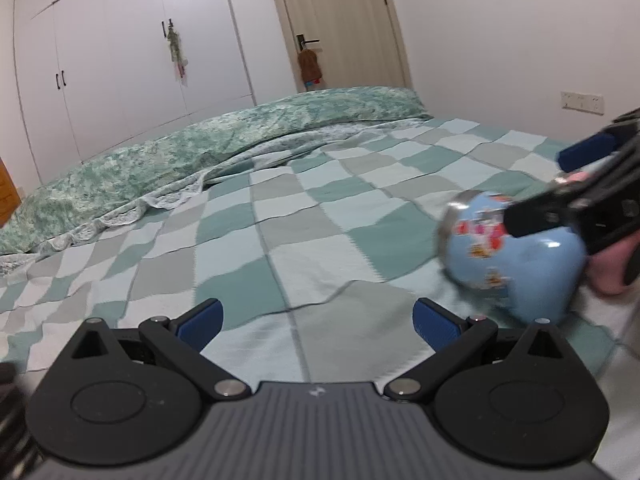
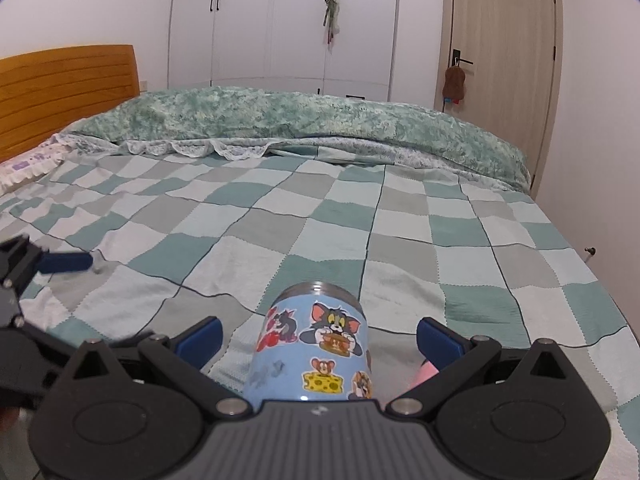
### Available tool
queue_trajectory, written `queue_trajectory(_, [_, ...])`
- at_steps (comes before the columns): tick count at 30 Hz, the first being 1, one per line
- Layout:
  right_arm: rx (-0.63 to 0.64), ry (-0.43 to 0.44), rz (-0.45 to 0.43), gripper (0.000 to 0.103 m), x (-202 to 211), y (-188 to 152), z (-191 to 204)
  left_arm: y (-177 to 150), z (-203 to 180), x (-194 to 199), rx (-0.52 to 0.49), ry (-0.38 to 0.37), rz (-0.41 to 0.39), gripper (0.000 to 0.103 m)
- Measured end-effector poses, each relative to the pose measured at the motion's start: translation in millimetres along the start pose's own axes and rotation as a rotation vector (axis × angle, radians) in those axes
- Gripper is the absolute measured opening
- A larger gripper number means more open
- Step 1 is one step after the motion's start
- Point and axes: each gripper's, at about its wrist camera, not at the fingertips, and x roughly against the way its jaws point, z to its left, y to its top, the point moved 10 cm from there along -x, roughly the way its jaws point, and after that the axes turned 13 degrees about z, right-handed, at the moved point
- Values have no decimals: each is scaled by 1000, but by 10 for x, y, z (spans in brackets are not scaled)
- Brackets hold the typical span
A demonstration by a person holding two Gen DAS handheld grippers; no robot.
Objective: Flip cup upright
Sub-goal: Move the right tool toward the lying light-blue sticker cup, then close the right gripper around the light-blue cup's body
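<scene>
Right gripper (image 2: 318, 334), jaws wide and holding nothing, straddles the cup (image 2: 314, 344) lying at bottom centre, steel rim pointing away; left gripper (image 1: 318, 318), open and empty, sits farther off.

Colours on the bed
A light-blue cup (image 2: 316, 344) is showing cartoon stickers; the bedspread (image 2: 320, 220) is showing teal, grey and pale checks.

Both wrist views low, sharing bed (image 1: 280, 240)

My left gripper (image 1: 318, 320) and right gripper (image 2: 320, 336) look alike: black linkage arms, blue finger pads (image 1: 202, 322), silver pivot screws (image 1: 230, 388), ribbed grey housing (image 2: 316, 440) with a small white logo.
</scene>
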Motion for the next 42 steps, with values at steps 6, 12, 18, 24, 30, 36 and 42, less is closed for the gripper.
queue_trajectory(6, [9,-17,28,103,-130,13,84,5,137,-100,6,-41,5,103])
queue_trajectory(12, [19,-36,76,103,-217,38,146,18,59,-109,-46,-86,-2,103])
queue_trajectory(18, [10,-67,141,103,-340,39,134,-6,35,-159,-66,-117,9,103])
queue_trajectory(24, [-5,-61,211,103,-520,-12,116,-32,21,-209,-68,-153,22,103])
queue_trajectory(30, [-39,-41,281,94,-713,-70,88,-37,-22,-233,-81,-187,29,103])
queue_trajectory(36, [-23,-59,322,83,-777,-79,101,-56,-61,-245,-93,-202,34,103])
queue_trajectory(42, [-49,-41,309,83,-754,-68,60,-45,-62,-176,-91,-221,22,103])
